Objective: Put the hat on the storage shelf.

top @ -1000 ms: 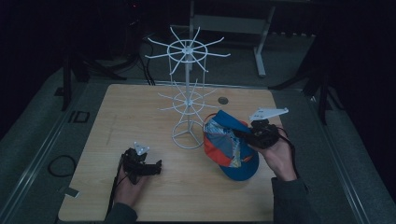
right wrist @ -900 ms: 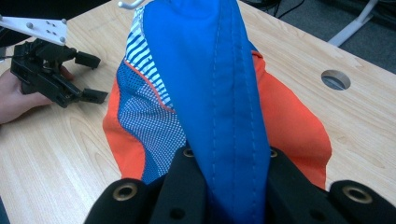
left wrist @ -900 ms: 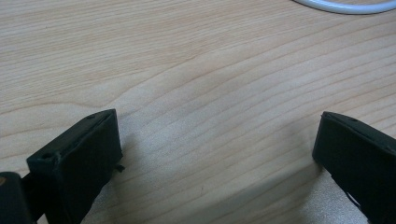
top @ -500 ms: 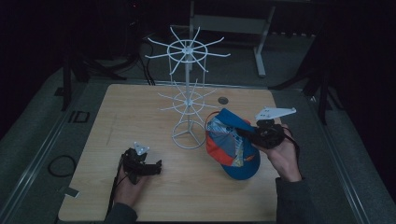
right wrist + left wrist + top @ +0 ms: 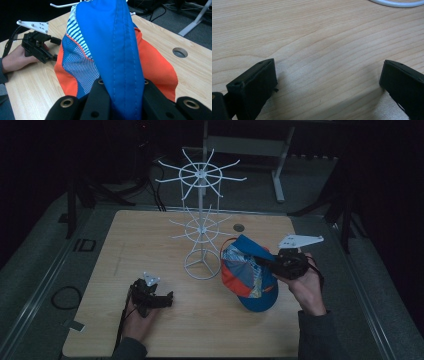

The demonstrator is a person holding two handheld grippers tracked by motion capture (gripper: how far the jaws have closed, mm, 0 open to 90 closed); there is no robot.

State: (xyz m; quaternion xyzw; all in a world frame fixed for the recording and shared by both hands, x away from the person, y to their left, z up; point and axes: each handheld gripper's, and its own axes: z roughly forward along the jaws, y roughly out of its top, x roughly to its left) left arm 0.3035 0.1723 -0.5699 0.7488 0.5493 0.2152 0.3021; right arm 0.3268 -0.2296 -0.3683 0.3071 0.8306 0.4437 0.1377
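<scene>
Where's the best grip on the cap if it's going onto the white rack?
Probably the brim, as now: the right tool is shut on the blue brim, edge-on from the cap's front. The brim is flat, stiff and thin, so the pads clamp it squarely, while the soft crown hangs free to hook over a prong of the rack. The left tool rests open on the table.

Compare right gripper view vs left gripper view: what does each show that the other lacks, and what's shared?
Right gripper view: the right gripper shut on the blue brim of the cap, the cap's orange and striped panels, a round hole in the table, and farther off the left gripper in a hand. Left gripper view: the left gripper's own jaws standing wide apart over bare wood, with the white base ring of the rack at the top edge. Shared: the wooden table.
</scene>
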